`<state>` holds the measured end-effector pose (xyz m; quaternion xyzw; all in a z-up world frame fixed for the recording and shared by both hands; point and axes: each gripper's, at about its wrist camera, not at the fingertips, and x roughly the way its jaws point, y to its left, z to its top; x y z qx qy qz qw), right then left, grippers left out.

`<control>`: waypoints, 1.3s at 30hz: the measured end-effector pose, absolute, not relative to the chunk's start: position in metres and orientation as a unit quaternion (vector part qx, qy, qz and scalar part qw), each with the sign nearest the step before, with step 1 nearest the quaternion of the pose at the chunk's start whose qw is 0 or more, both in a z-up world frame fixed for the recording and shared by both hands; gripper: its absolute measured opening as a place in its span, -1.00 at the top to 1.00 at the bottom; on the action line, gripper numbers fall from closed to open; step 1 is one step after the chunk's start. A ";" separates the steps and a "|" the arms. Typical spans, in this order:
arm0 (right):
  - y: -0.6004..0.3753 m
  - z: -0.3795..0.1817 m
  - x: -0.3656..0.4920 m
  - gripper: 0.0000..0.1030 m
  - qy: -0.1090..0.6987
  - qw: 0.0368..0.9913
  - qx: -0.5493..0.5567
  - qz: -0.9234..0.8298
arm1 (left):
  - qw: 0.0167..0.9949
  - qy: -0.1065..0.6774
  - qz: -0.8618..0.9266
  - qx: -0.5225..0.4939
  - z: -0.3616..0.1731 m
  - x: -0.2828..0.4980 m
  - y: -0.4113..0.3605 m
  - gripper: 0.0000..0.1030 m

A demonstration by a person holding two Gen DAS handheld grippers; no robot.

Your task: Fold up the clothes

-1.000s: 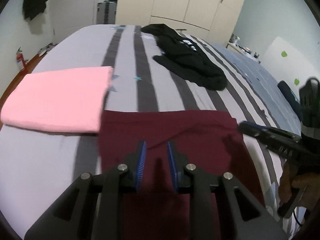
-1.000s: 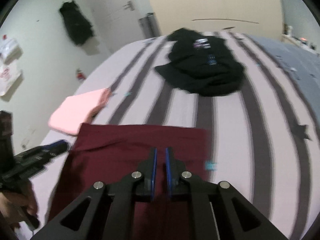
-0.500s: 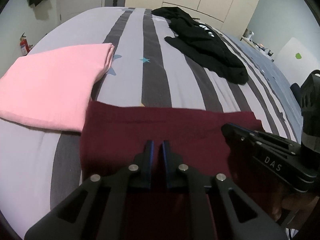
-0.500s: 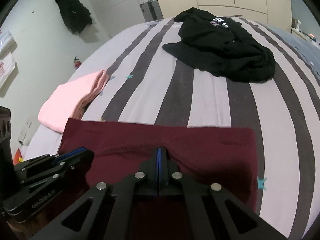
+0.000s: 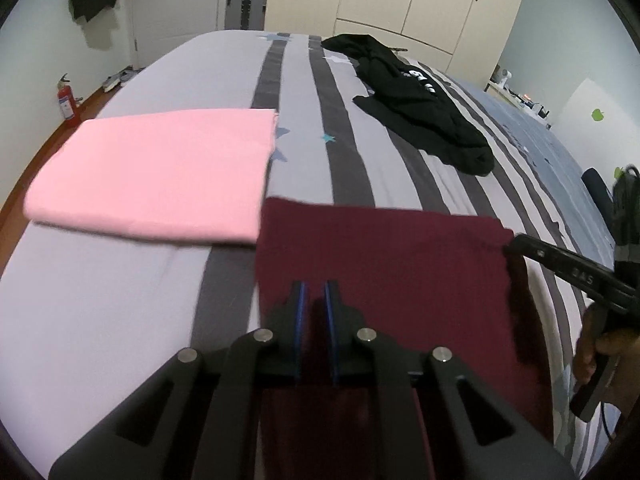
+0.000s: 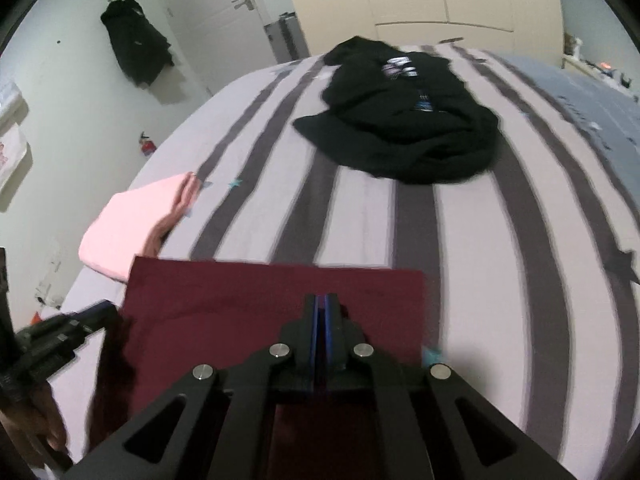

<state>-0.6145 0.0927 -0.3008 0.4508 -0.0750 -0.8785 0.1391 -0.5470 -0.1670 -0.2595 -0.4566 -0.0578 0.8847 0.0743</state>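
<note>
Maroon garment (image 5: 384, 264): lies flat at near edge of striped bed (image 6: 500, 264), beside folded pink garment (image 5: 156, 172). Left gripper (image 5: 315, 312): jaws slightly apart, holding nothing. Right gripper (image 6: 321, 320): jaws closed; hold on cloth cannot be told. Advice: grip both near corners evenly, lift together, lay edge square

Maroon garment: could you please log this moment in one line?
garment flat on bed | left gripper open | right gripper shut | pink cloth folded

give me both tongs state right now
Left tongs: slightly open over the maroon garment, holding nothing.
Right tongs: closed, grip on garment unclear.
</note>
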 end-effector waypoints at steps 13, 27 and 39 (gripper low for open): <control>0.074 -0.314 -0.477 0.89 -0.060 0.150 0.479 -0.863 | 0.057 -0.057 0.853 -0.515 -0.289 -0.461 -0.147 0.83; 0.084 -0.325 -0.374 0.89 -0.078 0.122 0.481 -0.865 | 0.050 -0.029 0.870 -0.489 -0.281 -0.366 -0.168 0.81; 0.077 -0.302 -0.329 0.87 -0.056 0.133 0.477 -0.867 | 0.077 -0.063 0.889 -0.447 -0.239 -0.320 -0.171 0.73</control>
